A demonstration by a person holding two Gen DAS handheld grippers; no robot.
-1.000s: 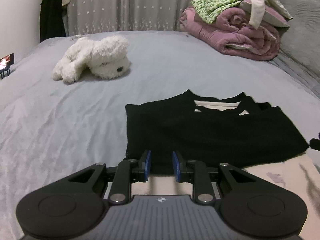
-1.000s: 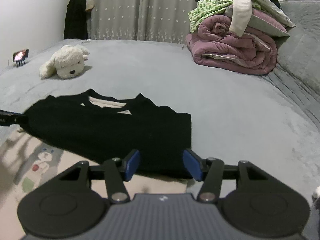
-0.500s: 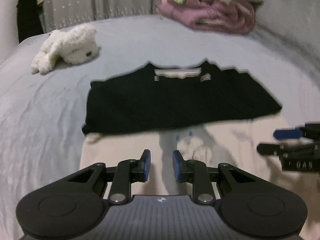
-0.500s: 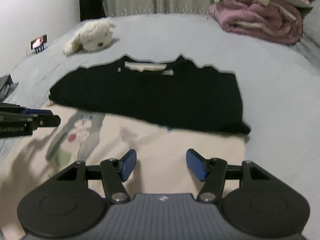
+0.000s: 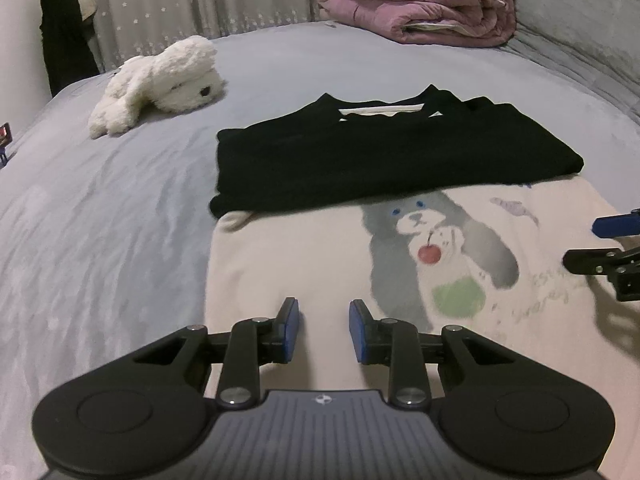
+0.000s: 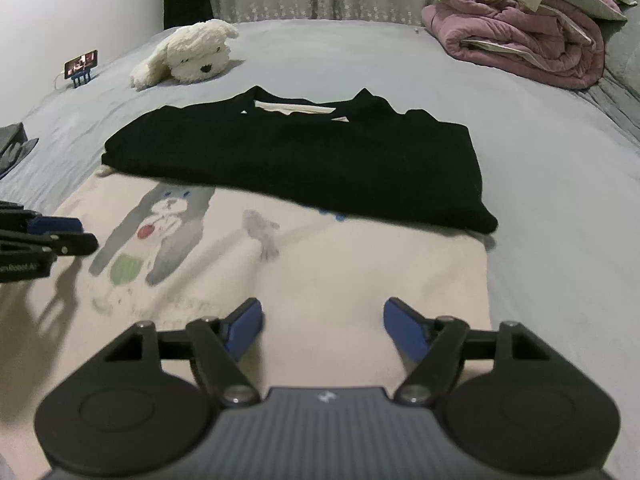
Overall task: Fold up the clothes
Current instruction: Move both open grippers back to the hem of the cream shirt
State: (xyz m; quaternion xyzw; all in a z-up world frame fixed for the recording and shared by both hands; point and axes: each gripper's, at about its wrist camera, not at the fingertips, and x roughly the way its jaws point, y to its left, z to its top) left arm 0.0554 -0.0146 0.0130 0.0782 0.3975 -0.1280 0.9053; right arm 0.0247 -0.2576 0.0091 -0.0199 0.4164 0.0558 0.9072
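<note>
Now, left gripper (image 5: 324, 330) and right gripper (image 6: 322, 330), jaws empty and opening, should each pinch only the near hem of the cream bear-print T-shirt (image 5: 320, 248), lifting evenly toward its black folded-over sleeves (image 5: 384, 156).

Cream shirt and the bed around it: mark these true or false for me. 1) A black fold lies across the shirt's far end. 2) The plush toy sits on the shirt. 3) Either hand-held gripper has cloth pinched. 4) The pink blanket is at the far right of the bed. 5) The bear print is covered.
1) True: the black fold lies across the far end of the cream shirt.
2) False: the plush toy lies on the grey bed, apart from it.
3) False: the left hand-held gripper and right hand-held gripper are both opening, nothing between.
4) True: pink blanket.
5) False: the bear print shows.
</note>
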